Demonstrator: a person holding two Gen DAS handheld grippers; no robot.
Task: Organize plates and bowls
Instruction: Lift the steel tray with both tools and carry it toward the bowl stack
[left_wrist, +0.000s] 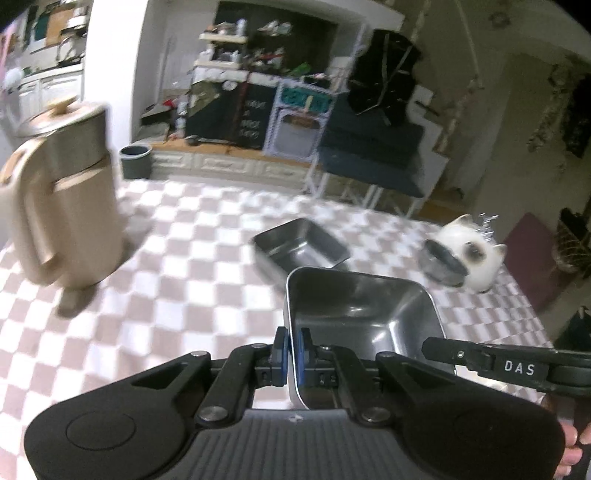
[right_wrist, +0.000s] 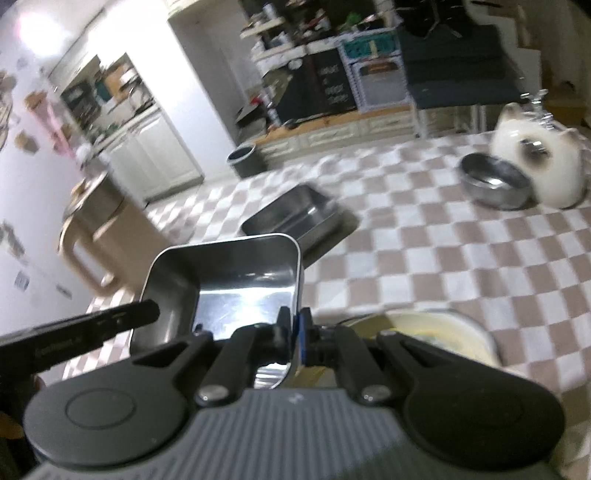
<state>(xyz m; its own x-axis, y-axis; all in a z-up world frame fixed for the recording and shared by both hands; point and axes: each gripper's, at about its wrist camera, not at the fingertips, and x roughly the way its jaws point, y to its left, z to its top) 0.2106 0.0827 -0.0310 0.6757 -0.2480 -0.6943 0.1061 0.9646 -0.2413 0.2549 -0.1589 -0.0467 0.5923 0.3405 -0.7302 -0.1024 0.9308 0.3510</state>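
Open checkered counter (left_wrist: 177, 295) lies ahead; both claws, left (left_wrist: 292, 343) and right (right_wrist: 295, 328), clamp the square steel tray's (left_wrist: 354, 310) opposite walls.

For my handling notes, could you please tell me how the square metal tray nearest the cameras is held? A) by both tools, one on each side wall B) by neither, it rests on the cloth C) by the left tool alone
A: the left tool and the right tool each pinch an opposite wall of the square metal tray.
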